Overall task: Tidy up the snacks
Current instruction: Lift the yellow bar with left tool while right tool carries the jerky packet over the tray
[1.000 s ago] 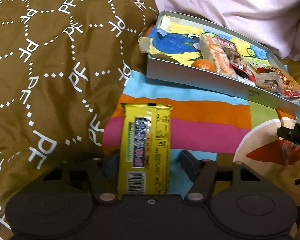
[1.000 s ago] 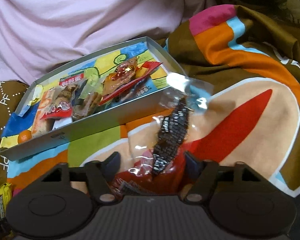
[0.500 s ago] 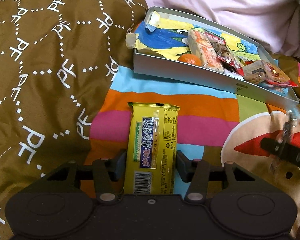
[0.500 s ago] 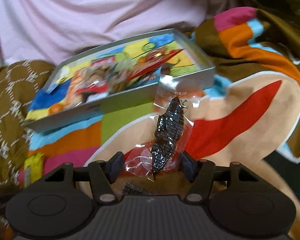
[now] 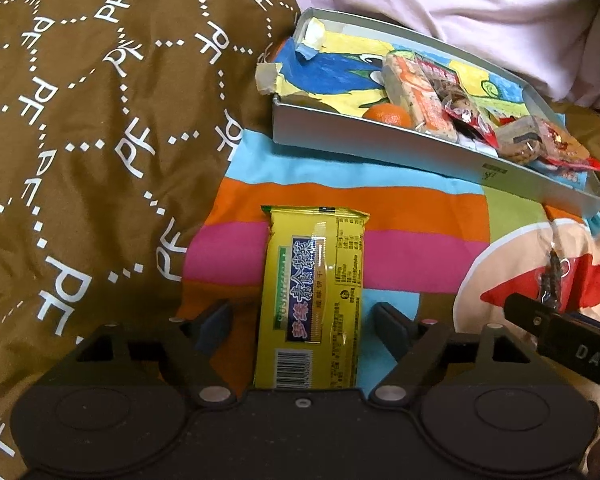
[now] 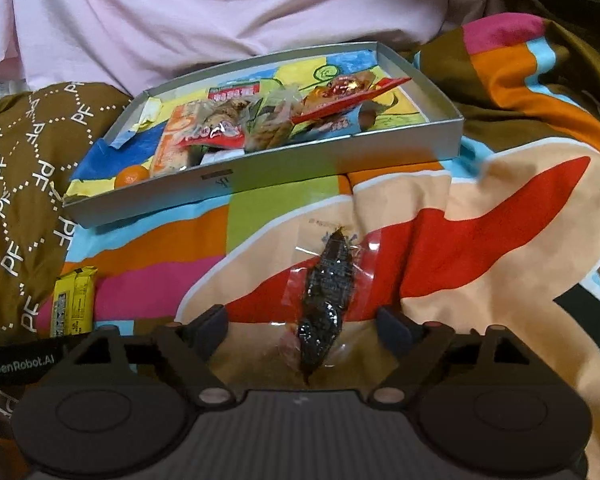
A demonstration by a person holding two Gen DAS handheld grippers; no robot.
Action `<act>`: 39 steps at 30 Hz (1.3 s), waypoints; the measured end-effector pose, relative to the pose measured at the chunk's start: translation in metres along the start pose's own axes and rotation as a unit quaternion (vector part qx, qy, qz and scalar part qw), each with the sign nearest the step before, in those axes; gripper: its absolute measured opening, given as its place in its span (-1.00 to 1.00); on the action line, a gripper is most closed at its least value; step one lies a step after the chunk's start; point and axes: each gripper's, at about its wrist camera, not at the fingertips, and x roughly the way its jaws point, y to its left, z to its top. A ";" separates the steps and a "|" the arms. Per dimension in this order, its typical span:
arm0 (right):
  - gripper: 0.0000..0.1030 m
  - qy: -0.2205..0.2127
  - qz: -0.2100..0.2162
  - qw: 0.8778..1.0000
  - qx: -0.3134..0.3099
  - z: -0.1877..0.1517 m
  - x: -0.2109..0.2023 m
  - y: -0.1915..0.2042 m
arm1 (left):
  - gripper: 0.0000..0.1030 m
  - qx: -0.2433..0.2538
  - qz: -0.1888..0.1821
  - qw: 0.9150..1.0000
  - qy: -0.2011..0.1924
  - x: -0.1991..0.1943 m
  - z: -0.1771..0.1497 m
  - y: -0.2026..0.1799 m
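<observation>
Left gripper (image 5: 304, 322) stands with its jaws spread apart; they have just been opening, and the yellow biscuit packet (image 5: 314, 300) lies lengthwise between them on the striped blanket (image 5: 412, 236), a clear gap showing on either side of it, so neither pad presses it. Ahead of the fingers and to the right sits the grey tray (image 5: 420, 152), with an orange fruit (image 5: 388, 115) and several wrapped snacks (image 5: 424, 100) inside it on a painted lining. To the left spreads a brown quilt (image 5: 79, 120) printed with white letters. At the right edge the tip of the right gripper (image 5: 540, 314) reaches in, a clear packet (image 5: 552, 276) by it.

Right gripper (image 6: 302, 326), seen from its own camera, also has its jaws wide, having just been opening. The clear packet with a dark snack (image 6: 328, 292) lies between them on the blanket (image 6: 500, 240), touching neither pad. Straight ahead is the tray (image 6: 340, 164), its snacks (image 6: 219, 132) heaped mid-tray and the orange fruit (image 6: 131, 175) in the near left corner. Far to the left lies the yellow biscuit packet (image 6: 73, 302). Behind the tray is a pink cloth (image 6: 219, 12).
</observation>
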 end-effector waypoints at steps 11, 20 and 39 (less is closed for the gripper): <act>0.12 0.017 -0.003 1.000 0.001 -0.007 0.010 0.005 | 0.17 0.027 0.013 1.000 -0.001 0.000 -0.004 -0.005; -0.01 0.023 0.025 0.999 -0.012 -0.012 -0.002 0.011 | -0.04 0.021 -0.003 1.000 -0.001 -0.006 -0.006 -0.005; -0.02 -0.096 0.018 0.983 -0.156 -0.013 -0.036 0.051 | -0.04 0.006 -0.012 0.999 -0.048 -0.032 0.013 -0.015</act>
